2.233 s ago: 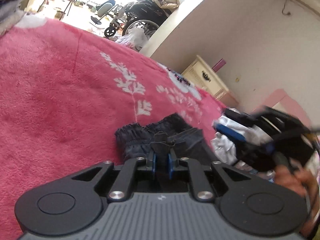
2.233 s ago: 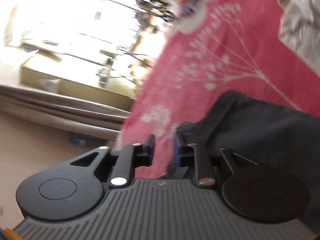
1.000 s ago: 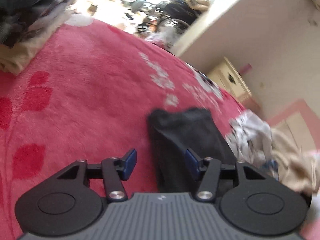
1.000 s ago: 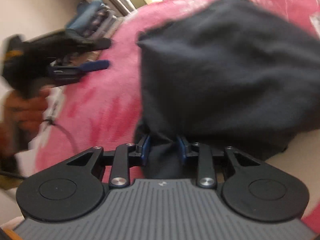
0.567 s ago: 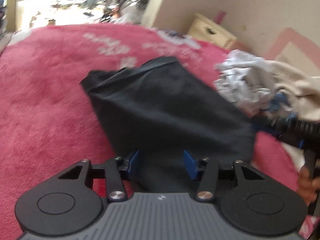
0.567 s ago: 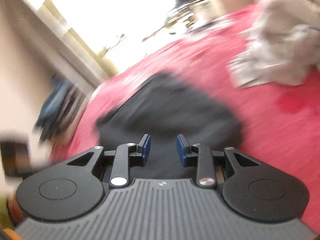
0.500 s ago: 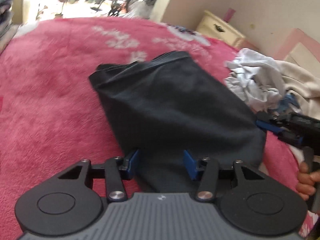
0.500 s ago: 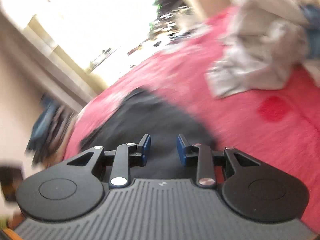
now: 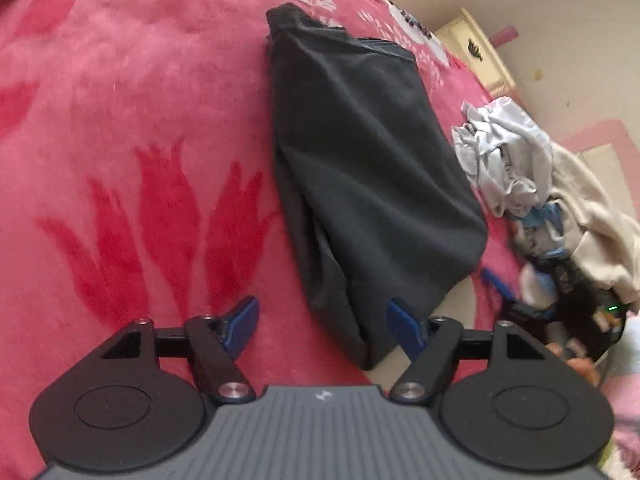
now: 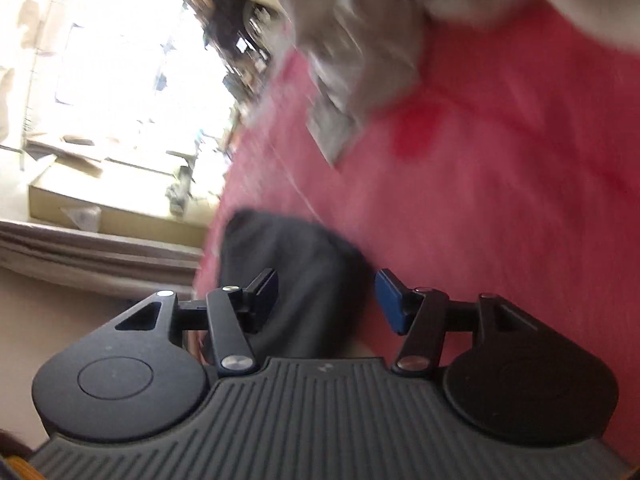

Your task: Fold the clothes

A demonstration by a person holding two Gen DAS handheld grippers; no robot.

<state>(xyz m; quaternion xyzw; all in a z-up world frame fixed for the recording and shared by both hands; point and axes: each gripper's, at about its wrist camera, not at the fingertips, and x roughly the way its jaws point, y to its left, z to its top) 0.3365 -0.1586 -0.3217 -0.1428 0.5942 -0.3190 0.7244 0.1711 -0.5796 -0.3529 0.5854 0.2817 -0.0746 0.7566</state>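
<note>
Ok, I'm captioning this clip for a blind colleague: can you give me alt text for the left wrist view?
A folded dark garment lies flat on a pink blanket with red leaf prints, its near end between the open blue-tipped fingers of the left gripper. To its right sits a heap of unfolded pale clothes, with a cream cabinet against the wall behind.

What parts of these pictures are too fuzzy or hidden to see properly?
- Left wrist view: the right gripper is motion-blurred, and the laundry pile behind it runs off the edge.
- Left wrist view: the left gripper body hides the dark garment's near end.
- Right wrist view: the pale clothes are smeared; the window is washed out.
</note>
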